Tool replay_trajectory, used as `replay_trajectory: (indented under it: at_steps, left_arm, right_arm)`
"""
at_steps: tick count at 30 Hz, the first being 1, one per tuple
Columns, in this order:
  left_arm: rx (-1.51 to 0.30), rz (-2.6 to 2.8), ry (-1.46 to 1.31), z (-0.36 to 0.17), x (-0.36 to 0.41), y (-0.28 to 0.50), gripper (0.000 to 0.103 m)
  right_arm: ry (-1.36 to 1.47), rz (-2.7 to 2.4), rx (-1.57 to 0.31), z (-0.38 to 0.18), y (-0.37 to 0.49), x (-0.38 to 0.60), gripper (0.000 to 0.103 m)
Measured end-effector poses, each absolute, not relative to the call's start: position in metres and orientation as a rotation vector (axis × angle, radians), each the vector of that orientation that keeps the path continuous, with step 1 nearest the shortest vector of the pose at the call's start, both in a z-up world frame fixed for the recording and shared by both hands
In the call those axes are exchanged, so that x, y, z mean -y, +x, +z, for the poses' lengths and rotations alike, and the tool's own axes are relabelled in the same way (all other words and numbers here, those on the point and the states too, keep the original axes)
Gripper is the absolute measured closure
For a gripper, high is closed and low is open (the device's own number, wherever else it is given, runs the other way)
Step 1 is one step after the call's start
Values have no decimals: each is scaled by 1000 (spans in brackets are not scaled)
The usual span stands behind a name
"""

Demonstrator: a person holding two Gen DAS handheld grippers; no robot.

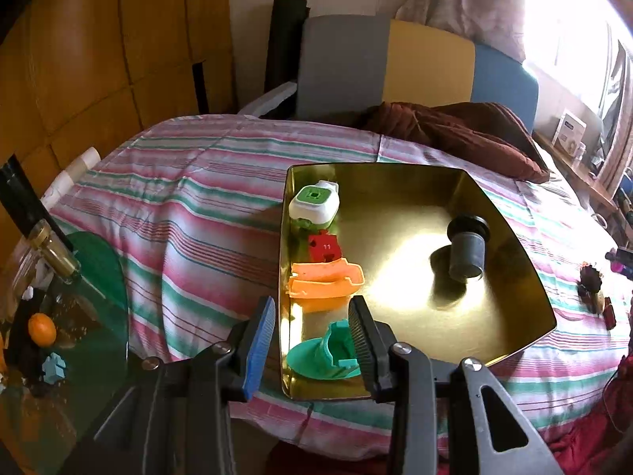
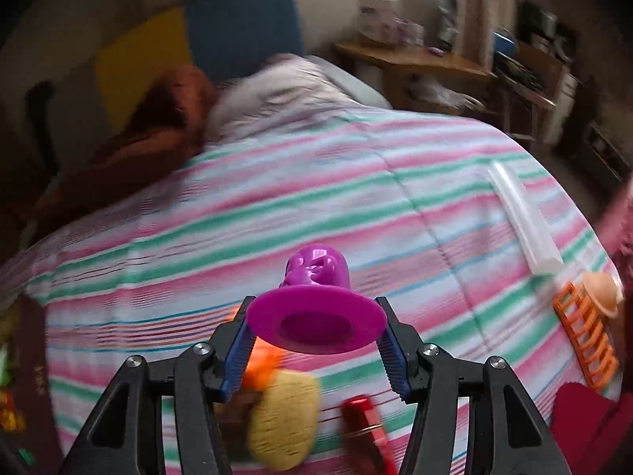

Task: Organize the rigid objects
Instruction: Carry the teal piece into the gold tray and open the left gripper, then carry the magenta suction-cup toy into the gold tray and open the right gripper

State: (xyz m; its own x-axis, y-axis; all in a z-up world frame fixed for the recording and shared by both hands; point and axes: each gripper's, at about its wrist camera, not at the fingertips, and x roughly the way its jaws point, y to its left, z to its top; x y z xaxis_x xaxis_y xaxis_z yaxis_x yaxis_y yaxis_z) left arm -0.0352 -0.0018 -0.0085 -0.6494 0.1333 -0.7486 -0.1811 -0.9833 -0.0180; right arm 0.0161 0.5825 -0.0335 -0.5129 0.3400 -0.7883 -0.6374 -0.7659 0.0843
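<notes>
Now | right tool (image 2: 316, 340) pinches purple cup (image 2: 316, 297) by its rim | left tool (image 1: 312, 328) spread, empty, above gold tray (image 1: 514, 277) | carry cup level to tray's bare centre

Left gripper (image 1: 312, 316) is angled downward with its jaws parted and nothing pinched between the pads. The blue pad sits on one finger (image 1: 261, 340) and the black ribbed one on the other, both clear of anything. Right gripper (image 2: 316, 336) also tilts downward, and its jaws are clamped on the wide brim of a purple hat-shaped piece (image 2: 316, 304), one blue ribbed pad on each side. That view is pretty blurry. No hands or sleeves visible in either view.
</notes>
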Motion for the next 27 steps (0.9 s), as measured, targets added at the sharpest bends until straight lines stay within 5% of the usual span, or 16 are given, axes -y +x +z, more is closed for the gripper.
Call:
replay_trajectory:
  at_steps: [13,27]
  left_arm:
    - [26,2685,-1258,-19,18,-36,64]
    - [124,2743,-1286,-29,60,-35,64]
  right_arm:
    - [-1204,2855,-172,29,-40,-372,45]
    - [-1680,3048,-4,-59,-76,-150,45]
